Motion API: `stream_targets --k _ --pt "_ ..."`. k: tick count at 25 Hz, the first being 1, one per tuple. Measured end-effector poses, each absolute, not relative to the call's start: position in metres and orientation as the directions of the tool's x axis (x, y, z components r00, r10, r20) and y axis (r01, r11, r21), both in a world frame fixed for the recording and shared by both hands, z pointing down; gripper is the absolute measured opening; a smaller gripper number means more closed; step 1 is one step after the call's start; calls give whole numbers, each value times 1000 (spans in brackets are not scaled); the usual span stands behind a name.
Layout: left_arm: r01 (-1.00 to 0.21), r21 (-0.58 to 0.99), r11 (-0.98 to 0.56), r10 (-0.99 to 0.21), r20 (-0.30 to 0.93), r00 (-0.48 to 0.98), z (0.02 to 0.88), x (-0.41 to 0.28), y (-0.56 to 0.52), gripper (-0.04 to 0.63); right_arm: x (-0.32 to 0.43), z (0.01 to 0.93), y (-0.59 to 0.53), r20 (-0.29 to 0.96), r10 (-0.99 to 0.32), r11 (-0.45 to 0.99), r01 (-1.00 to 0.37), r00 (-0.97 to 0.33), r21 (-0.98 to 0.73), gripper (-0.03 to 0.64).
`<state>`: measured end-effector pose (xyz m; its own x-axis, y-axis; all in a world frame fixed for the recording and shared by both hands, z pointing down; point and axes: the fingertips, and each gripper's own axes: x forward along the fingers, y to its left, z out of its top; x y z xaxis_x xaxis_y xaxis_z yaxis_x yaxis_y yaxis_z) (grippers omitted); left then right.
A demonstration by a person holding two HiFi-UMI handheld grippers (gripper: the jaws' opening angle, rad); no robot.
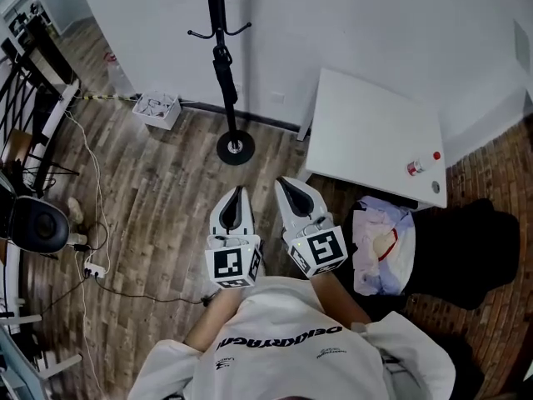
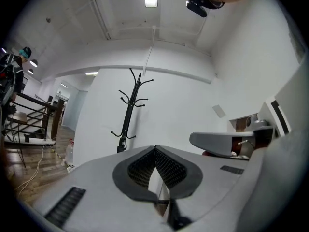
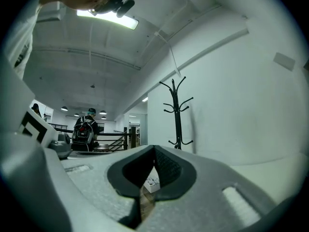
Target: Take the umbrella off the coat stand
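Observation:
A black coat stand [image 1: 218, 23] rises from a round base [image 1: 236, 147] against the white wall. A folded black umbrella [image 1: 223, 73] hangs along its pole under the lower hooks. My left gripper [image 1: 240, 192] and right gripper [image 1: 283, 182] are side by side over the wood floor, well short of the base, both pointing at the stand. Each is shut with nothing between its jaws. In the left gripper view the coat stand [image 2: 129, 111] stands ahead, with the umbrella's top [image 2: 120, 145] just above the shut left gripper [image 2: 155, 149]. The right gripper view shows the coat stand [image 3: 177, 112] beyond the shut right gripper [image 3: 154, 149].
A white table [image 1: 375, 132] stands right of the stand, with a black bag and a white cloth [image 1: 383, 244] below it. A white box [image 1: 158, 107], cables and a power strip [image 1: 94, 269] lie to the left. A person with a backpack [image 3: 86, 129] is far off by a railing.

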<state>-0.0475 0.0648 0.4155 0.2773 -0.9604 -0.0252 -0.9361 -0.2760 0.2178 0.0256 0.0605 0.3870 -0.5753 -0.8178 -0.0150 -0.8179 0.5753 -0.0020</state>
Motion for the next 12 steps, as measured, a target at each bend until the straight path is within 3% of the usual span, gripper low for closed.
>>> stream_targets --k 12 --pt "-944 173 -283 -957 9 288 413 -99 -84 -3 -26 383 -80 -7 -826 563 -826 -563 3 3"
